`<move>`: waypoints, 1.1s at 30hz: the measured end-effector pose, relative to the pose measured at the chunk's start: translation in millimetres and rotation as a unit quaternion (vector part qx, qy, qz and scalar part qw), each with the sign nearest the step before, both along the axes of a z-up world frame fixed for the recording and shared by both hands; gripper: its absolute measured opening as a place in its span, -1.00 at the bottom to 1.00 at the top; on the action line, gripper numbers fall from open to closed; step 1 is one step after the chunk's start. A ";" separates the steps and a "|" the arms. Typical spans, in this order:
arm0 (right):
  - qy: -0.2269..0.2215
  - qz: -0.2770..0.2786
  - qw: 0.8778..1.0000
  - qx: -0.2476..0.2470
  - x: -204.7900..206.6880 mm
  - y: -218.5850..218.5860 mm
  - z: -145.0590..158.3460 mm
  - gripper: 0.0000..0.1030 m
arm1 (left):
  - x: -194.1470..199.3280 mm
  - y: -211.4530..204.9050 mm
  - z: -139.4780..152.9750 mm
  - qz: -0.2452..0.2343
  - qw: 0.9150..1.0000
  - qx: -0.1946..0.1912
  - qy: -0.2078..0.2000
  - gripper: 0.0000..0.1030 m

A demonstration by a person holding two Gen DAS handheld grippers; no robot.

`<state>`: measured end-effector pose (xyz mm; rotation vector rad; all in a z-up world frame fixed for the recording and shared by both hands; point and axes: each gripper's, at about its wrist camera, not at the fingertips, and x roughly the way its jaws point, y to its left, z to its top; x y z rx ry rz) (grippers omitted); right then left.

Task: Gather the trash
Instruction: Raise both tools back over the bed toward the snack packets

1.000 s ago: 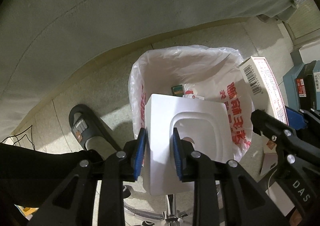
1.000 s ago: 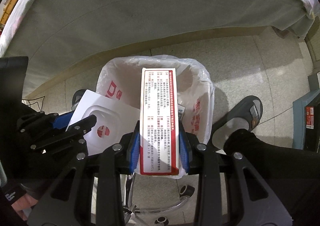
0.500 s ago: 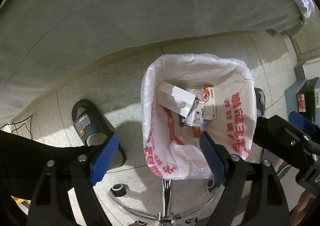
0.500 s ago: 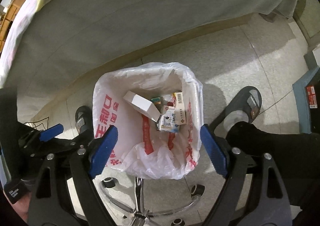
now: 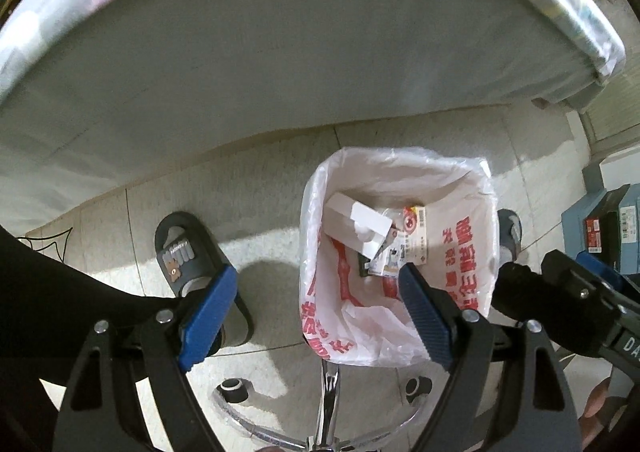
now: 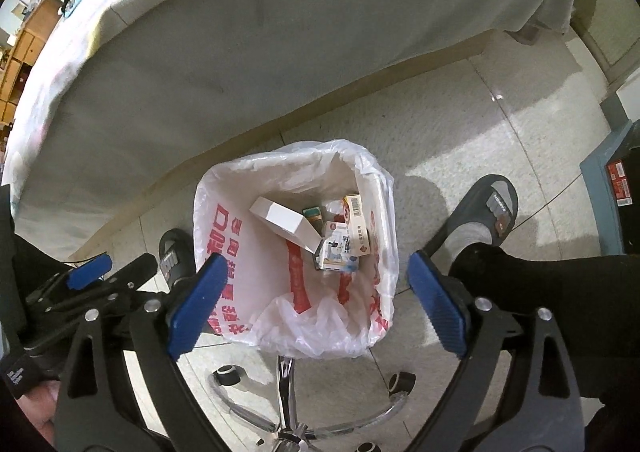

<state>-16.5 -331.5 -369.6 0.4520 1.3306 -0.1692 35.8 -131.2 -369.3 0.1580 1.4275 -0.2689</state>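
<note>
both the left gripper (image 5: 316, 306) and right gripper (image 6: 316, 302) have jaws spread wide, empty, above the lined trash bin (image 6: 372, 316) at frame centre holding a white box (image 6: 286, 222).

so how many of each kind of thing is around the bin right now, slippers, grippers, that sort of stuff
Trash bins with a white liner: 1
Slippers: 2, left slipper and right slipper
Grippers: 2, left gripper and right gripper, both with jaws wide apart and empty
Chair bases: 1
Beds: 1
Total: 7
Boxes in the bin overlap, so they are left uncounted.
</note>
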 end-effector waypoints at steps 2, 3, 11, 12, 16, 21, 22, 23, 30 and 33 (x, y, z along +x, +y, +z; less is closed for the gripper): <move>-0.004 -0.003 1.000 0.002 -1.4 -1.5 3.6 0.74 | -0.6 1.5 4.9 0.001 1.000 -0.003 -0.006 0.57; -0.006 -0.005 1.000 0.002 -2.3 -2.2 5.5 0.74 | -1.2 2.4 7.2 0.001 1.000 -0.005 -0.009 0.57; -0.046 -0.019 0.999 -0.001 -16.1 -9.4 38.4 0.74 | -4.0 12.1 36.9 0.014 0.998 -0.031 -0.047 0.57; -0.053 -0.020 0.998 -0.006 -17.2 -10.7 44.1 0.74 | -4.3 14.1 43.3 0.016 0.998 -0.035 -0.056 0.57; -0.094 -0.022 0.995 -0.030 -22.2 -16.9 77.1 0.74 | -6.5 23.8 74.2 0.022 0.993 -0.055 -0.102 0.57; -0.128 -0.022 0.991 -0.037 -32.1 -22.4 110.9 0.74 | -12.6 40.8 112.2 0.030 0.985 -0.066 -0.155 0.62; -0.132 -0.020 0.990 -0.040 -33.2 -21.5 115.5 0.74 | -13.6 44.0 119.4 0.033 0.983 -0.068 -0.165 0.63; -0.138 -0.017 0.989 -0.044 -34.6 -20.4 121.9 0.74 | -14.1 48.1 128.3 0.035 0.981 -0.071 -0.176 0.63; -0.192 0.003 0.980 -0.057 -36.8 -10.9 176.9 0.75 | -14.5 61.2 176.4 0.040 0.969 -0.072 -0.233 0.65; -0.219 0.013 0.974 -0.065 -30.6 -4.4 207.1 0.75 | -7.8 65.6 200.3 0.043 0.964 -0.070 -0.254 0.71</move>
